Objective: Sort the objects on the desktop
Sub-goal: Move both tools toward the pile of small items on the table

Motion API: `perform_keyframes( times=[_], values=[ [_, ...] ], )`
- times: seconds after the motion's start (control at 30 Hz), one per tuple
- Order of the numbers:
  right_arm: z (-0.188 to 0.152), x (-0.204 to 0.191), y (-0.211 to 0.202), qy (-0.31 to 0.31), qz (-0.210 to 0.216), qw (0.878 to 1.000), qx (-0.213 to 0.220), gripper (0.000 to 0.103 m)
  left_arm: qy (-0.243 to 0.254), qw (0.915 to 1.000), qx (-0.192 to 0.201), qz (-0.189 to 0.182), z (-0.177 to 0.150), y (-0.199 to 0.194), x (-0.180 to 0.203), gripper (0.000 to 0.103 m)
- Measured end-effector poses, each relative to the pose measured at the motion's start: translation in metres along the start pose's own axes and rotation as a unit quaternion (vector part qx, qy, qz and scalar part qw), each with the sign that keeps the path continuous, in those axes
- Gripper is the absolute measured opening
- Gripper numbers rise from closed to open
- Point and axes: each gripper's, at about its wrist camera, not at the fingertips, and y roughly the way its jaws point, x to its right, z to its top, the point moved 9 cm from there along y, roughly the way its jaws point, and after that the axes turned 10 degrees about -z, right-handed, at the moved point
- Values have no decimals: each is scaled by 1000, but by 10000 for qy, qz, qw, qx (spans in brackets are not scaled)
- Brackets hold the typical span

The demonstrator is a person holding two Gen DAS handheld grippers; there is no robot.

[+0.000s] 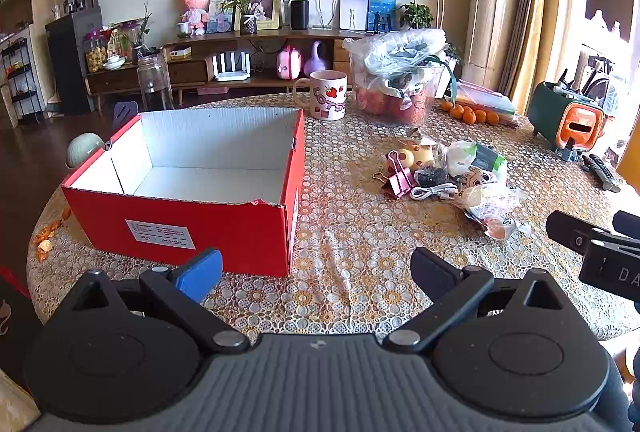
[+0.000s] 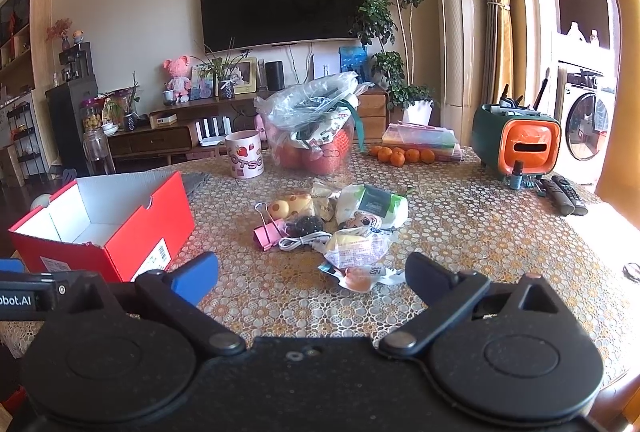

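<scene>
Sunlit living room behind, and under both my tools a round counter [image 2: 460,216] covered in a floral lace cloth. My left gripper [image 1: 316,274] hangs with jaws spread wide, holding nothing; the open red cardboard box with white inside [image 1: 192,187] sits just ahead and to its left. My right gripper [image 2: 312,274] is likewise spread and bare, with the heap of small packets and trinkets [image 2: 340,228] directly ahead of it, the crinkly clear snack wrapper [image 2: 360,274] nearest.

The risks, as I judge them: that wrapper looks slippery and could squirt out of a pinch. The white coiled cable [image 2: 302,242] touches the pink binder clip [image 2: 268,232], so lifting one may drag its neighbour across the cloth.
</scene>
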Motion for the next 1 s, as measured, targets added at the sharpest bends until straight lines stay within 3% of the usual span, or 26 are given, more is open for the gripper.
perform_keyframes(
  times=[0.6,1.0],
  values=[
    [7,19,17,-135,-12,9999,85,98,378,9989,34,-291,20,19,29,101],
    [1,32,73,-438,-36,9990,-96,95,534,9977,19,-422,49,79,57,101]
  ],
)
